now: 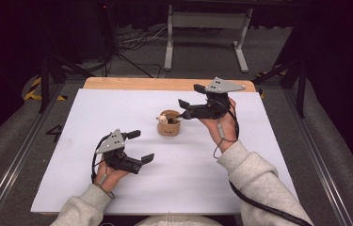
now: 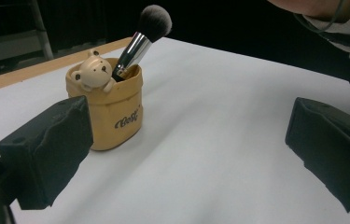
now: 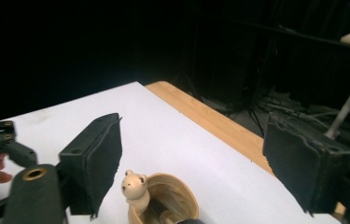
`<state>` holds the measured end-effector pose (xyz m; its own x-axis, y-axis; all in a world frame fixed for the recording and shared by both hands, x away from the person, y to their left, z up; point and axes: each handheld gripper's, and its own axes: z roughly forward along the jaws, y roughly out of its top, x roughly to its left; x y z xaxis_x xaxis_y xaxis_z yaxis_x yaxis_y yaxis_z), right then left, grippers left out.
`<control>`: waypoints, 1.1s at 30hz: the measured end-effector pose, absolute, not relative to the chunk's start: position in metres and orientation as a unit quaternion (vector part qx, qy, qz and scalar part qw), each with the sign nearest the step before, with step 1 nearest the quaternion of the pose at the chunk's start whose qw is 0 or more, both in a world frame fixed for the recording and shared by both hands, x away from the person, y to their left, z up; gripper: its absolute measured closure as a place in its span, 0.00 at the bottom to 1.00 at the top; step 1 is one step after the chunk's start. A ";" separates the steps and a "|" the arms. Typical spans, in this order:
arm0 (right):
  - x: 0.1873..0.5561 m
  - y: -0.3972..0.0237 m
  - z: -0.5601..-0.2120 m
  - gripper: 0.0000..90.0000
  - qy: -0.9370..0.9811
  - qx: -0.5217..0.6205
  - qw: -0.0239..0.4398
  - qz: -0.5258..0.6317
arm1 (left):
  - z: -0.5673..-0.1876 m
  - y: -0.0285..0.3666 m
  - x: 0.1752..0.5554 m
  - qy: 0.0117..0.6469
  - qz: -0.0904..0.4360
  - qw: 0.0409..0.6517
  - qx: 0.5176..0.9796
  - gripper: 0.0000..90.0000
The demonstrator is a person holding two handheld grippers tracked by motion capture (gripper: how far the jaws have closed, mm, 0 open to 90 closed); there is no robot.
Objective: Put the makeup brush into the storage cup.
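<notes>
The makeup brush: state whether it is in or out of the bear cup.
In: the makeup brush leans inside the bear cup, bristles up.

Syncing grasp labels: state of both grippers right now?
Left gripper: open, holding nothing, resting over the white table.
Right gripper: open, holding nothing, just above the bear cup; the brush stands in the cup.

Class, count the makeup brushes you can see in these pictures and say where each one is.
1. The makeup brush stands tilted in the bear pot on the white table, bristles up. Others inside the pot could be hidden.
</notes>
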<state>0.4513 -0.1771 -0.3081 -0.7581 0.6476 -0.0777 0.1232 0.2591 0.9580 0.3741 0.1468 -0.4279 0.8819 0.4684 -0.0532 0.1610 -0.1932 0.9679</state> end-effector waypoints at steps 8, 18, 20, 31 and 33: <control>0.428 -0.200 -0.303 0.13 0.755 0.232 0.235 0.566 | -0.425 0.154 0.370 0.211 0.127 0.602 0.760 0.01; 0.408 -0.225 -0.311 0.02 0.755 0.224 0.239 0.569 | -0.424 0.163 0.367 0.213 0.125 0.602 0.759 0.01; 0.405 -0.229 -0.313 0.01 0.754 0.221 0.239 0.570 | -0.424 0.165 0.366 0.215 0.125 0.603 0.758 0.01; 0.385 -0.255 -0.325 0.00 0.749 0.211 0.249 0.577 | -0.423 0.177 0.361 0.219 0.119 0.608 0.754 0.01; 0.382 -0.258 -0.329 0.00 0.750 0.205 0.249 0.577 | -0.423 0.179 0.360 0.219 0.120 0.608 0.753 0.01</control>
